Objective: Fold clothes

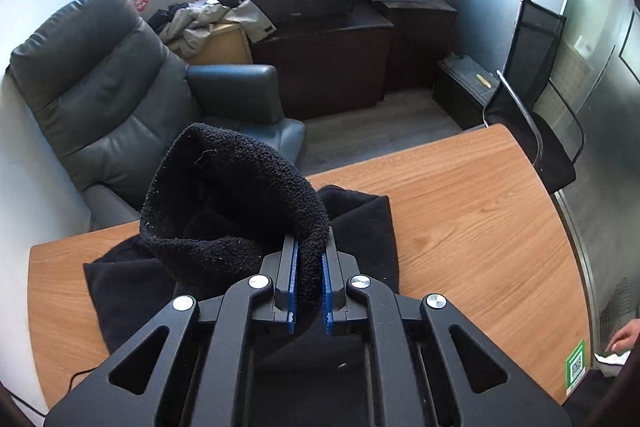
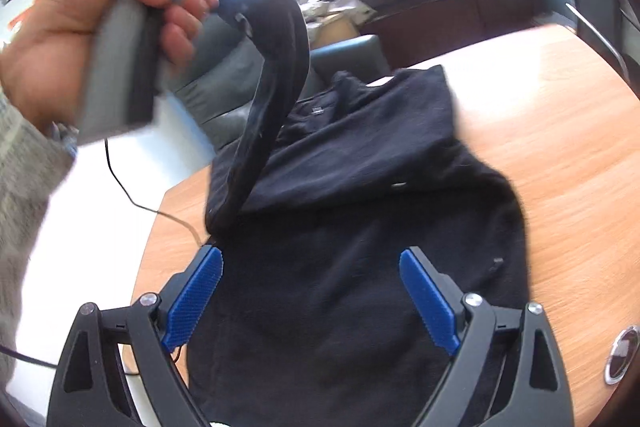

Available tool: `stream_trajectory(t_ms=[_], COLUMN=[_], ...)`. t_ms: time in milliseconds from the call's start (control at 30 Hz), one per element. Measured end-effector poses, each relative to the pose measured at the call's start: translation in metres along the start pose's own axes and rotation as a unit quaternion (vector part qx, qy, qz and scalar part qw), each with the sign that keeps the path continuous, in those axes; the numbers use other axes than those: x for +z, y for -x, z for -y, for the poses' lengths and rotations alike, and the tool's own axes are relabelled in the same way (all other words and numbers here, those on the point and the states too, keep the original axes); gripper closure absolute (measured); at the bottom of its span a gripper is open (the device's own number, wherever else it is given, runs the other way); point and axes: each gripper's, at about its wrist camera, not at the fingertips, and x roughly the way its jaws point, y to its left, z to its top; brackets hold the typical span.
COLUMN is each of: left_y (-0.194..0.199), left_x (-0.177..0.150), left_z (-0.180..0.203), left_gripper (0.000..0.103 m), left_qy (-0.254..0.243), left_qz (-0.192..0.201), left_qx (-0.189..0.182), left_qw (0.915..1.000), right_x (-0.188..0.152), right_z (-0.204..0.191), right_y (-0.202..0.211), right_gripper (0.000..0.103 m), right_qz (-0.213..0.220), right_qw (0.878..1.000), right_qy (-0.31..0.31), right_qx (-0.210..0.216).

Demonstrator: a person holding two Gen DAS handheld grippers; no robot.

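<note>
Black garment lies on wooden table. Left gripper pinches a lifted fold of it above the table; right gripper hovers over it w/ fingers spread. Grey armchair & office chair behind table.

Left gripper jaws clamped, raised; right gripper jaws spread wide.

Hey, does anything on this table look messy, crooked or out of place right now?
Nothing looks damaged or spilled. The black garment lies rumpled and only partly folded on the wooden table, one section lifted in the left hand-held gripper. The right hand-held gripper hovers open above it.
</note>
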Motion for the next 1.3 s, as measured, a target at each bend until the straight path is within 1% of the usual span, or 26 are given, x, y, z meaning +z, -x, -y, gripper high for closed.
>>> stream_trajectory(t_ms=[33,133,233,400,467,567,600,667,700,800,833,900,933,1000,1100,1167,1200,1233,1267,1300], left_y=[-0.017,-0.06,-0.087,-0.105,-0.104,-0.102,-0.102,-0.103,-0.106,-0.118,-0.119,-0.106,-0.095,-0.067,-0.01,0.035,0.056,0.077,0.091,0.101], left_x=[-0.003,-0.016,-0.032,-0.039,-0.038,-0.036,-0.037,-0.037,-0.038,-0.045,-0.046,-0.046,-0.046,-0.046,-0.049,-0.053,-0.056,-0.061,-0.067,-0.074], left_z=[0.015,0.041,0.05,0.042,0.04,0.04,0.045,0.054,0.059,0.073,0.076,0.074,0.069,0.049,0.004,-0.035,-0.055,-0.078,-0.101,-0.124], left_gripper=[0.095,0.093,0.093,0.093,0.093,0.091,0.086,0.046,0.0,0.0,0.0,0.0,0.0,0.0,0.0,0.0,0.0,0.0,0.0,0.0], left_qy=[-0.006,-0.024,-0.038,-0.038,-0.039,-0.043,-0.049,-0.06,-0.062,-0.063,-0.059,-0.048,-0.042,-0.027,0.005,0.038,0.053,0.064,0.068,0.066], left_qz=[-0.011,-0.042,-0.062,-0.081,-0.082,-0.08,-0.077,-0.073,-0.074,-0.073,-0.077,-0.072,-0.062,-0.05,-0.017,0.01,0.024,0.036,0.039,0.038], left_qx=[0.0,0.012,0.036,0.07,0.075,0.077,0.074,0.068,0.058,0.038,0.023,0.001,-0.006,-0.029,-0.093,-0.133,-0.145,-0.138,-0.102,-0.053], left_qw=[0.9999,0.9987,0.9967,0.9935,0.9931,0.9929,0.993,0.9932,0.9937,0.9946,0.995,0.9963,0.9972,0.998,0.9955,0.9904,0.9877,0.9877,0.9917,0.9956], right_x=[0.001,0.003,0.004,0.006,0.008,0.011,0.013,0.015,0.016,0.017,0.017,0.019,0.02,0.023,0.035,0.043,0.049,0.054,0.062,0.071], right_z=[0.009,0.027,0.046,0.076,0.087,0.09,0.09,0.09,0.089,0.09,0.09,0.089,0.089,0.087,0.08,0.077,0.076,0.074,0.072,0.069], right_y=[0.0,0.001,0.001,0.002,0.001,-0.004,-0.005,-0.007,-0.008,-0.007,-0.007,-0.005,-0.004,-0.001,0.001,0.002,0.002,0.0,-0.002,-0.005], right_gripper=[0.009,0.009,0.009,0.009,0.009,0.009,0.009,0.009,0.009,0.009,0.009,0.009,0.009,0.009,0.008,0.007,0.007,0.007,0.007,0.007], right_qz=[-0.001,-0.007,-0.012,-0.02,-0.024,-0.026,-0.027,-0.029,-0.029,-0.031,-0.032,-0.032,-0.033,-0.032,-0.024,-0.019,-0.019,-0.019,-0.015,-0.01], right_qw=[1.0,1.0,0.999,0.997,0.996,0.996,0.996,0.996,0.996,0.996,0.996,0.996,0.996,0.996,0.997,0.998,0.998,0.998,0.998,0.998], right_qy=[-0.008,-0.025,-0.043,-0.072,-0.081,-0.079,-0.079,-0.079,-0.079,-0.078,-0.078,-0.075,-0.073,-0.069,-0.057,-0.053,-0.051,-0.046,-0.038,-0.031], right_qx=[-0.003,-0.013,-0.022,-0.037,-0.042,-0.036,-0.035,-0.032,-0.031,-0.036,-0.038,-0.041,-0.042,-0.044,-0.04,-0.04,-0.042,-0.044,-0.046,-0.052])
